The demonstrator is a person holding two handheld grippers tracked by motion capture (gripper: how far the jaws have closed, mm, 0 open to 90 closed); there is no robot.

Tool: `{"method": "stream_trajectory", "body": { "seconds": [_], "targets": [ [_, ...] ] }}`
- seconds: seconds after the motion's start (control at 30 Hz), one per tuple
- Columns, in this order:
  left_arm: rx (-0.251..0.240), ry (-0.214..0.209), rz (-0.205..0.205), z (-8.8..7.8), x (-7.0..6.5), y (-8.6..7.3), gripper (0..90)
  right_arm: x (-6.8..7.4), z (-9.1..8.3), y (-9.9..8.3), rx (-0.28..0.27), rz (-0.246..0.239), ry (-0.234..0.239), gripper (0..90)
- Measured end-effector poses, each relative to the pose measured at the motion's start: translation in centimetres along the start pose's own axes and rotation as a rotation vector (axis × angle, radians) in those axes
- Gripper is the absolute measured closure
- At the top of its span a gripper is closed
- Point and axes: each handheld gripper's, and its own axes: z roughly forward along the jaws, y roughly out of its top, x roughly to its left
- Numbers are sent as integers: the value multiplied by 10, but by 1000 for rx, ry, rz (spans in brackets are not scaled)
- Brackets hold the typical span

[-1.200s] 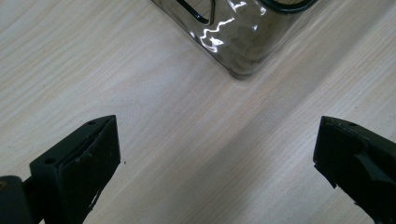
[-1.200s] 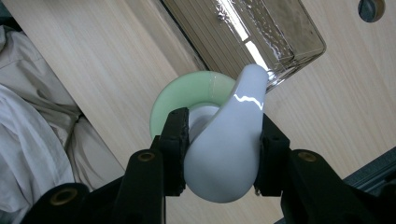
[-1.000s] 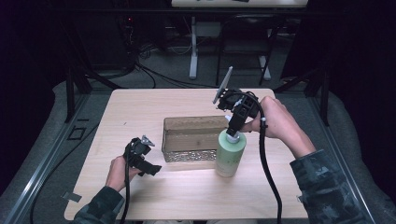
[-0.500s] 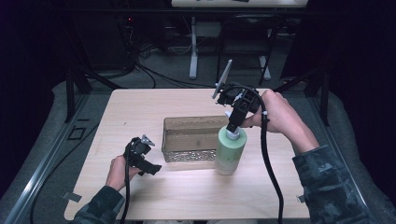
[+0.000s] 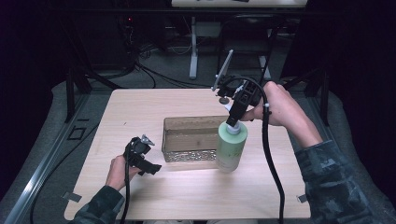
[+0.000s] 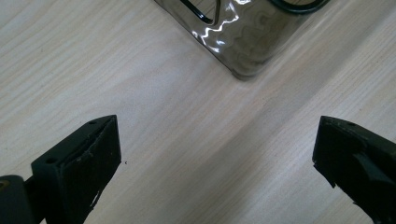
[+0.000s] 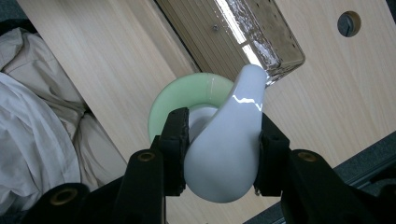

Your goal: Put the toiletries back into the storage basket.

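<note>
Right hand (image 5: 280, 105) reaches in from the near right, forearm in a camo sleeve (image 5: 336, 182), wrist bent so the right claw (image 5: 232, 122) points down and toward the person. Its jaws are clamped on the white pump head (image 7: 229, 149) of one pale green bottle (image 5: 230, 148), one jaw on each side of the head, spout aimed toward the bin. The bottle stands upright on the tabletop (image 5: 135, 107), just beside the right end of the clear bin (image 5: 191, 140); can't tell whether they touch. Left hand (image 5: 119, 170) sits low at the near left, resting on or just above the tabletop, holding the left claw (image 5: 150, 167) aimed right toward the bin. Left claw jaws are spread wide with nothing between them but bare wood; the left gripper view has the bin's near corner (image 6: 243, 51) just ahead, apart from both jaws. Count: one bottle, one bin, two claws, two hands. The bin is a rectangular, see-through, smoky-tinted box near the middle of the tabletop, long side facing the person, with a textured lower band. A black cable (image 5: 271, 163) trails from the right claw across the tabletop toward the near edge. One round hole in the tabletop (image 7: 349, 22) appears beyond the bin in the right gripper view.
</note>
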Motion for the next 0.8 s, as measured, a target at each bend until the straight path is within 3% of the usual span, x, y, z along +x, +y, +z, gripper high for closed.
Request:
{"method": "stream_trajectory", "body": {
  "seconds": [0.8],
  "targets": [
    [12,10,-4,-1,2,0,12,-12,-27,13,-13,20,-27,624]
  ]
}}
